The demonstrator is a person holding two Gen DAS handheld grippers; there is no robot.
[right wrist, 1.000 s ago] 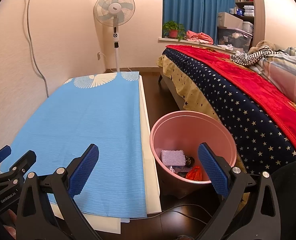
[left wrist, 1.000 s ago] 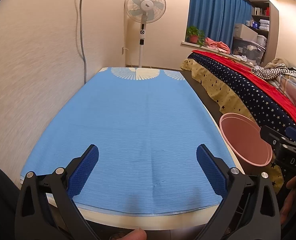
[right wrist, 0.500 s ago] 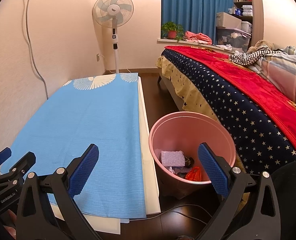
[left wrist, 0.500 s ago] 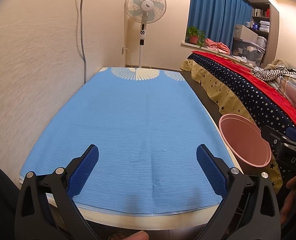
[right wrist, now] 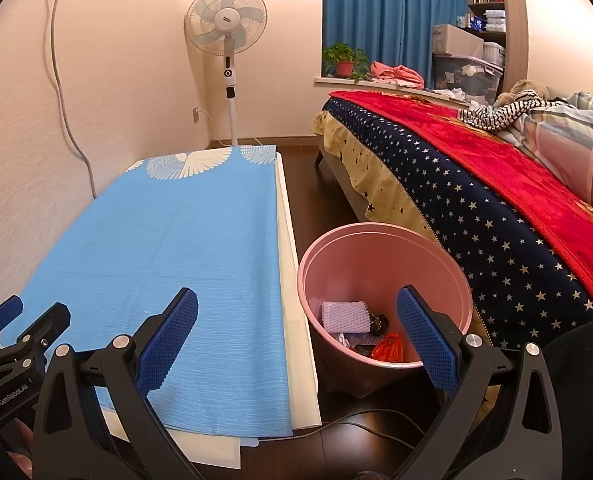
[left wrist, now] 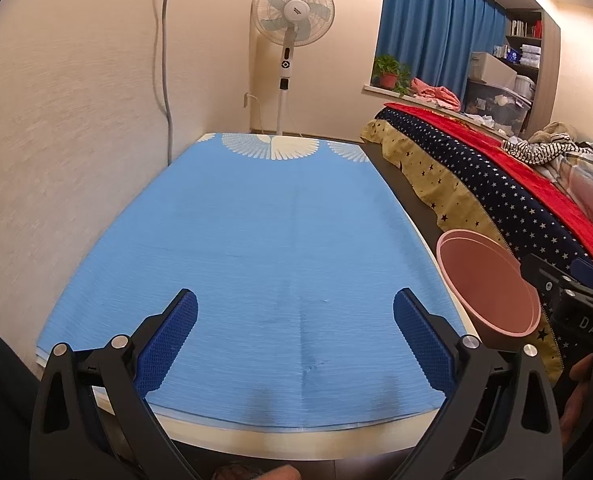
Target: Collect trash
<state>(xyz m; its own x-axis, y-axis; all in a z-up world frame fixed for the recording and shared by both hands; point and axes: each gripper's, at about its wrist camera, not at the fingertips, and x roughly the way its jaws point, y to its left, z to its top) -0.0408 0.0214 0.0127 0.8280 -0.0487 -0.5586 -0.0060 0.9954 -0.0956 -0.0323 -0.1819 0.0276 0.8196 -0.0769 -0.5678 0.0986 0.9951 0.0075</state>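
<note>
A pink trash bin (right wrist: 380, 240) stands on the dark floor between the low table and the bed; it also shows in the left wrist view (left wrist: 484, 284). Inside lie a pale knitted piece (right wrist: 343, 316), an orange wrapper (right wrist: 388, 347) and other scraps. My left gripper (left wrist: 295, 336) is open and empty over the near end of the blue cloth (left wrist: 264, 240). My right gripper (right wrist: 296, 332) is open and empty, held above the table's right edge and the bin's near rim.
The low table (right wrist: 292, 280) with the blue cloth runs along the left wall. A bed with a starred cover (right wrist: 476, 208) lies to the right. A standing fan (right wrist: 226, 28) is at the far end. A cable (right wrist: 360, 424) runs on the floor near the bin.
Both views have shifted only slightly; both grippers stay open and empty.
</note>
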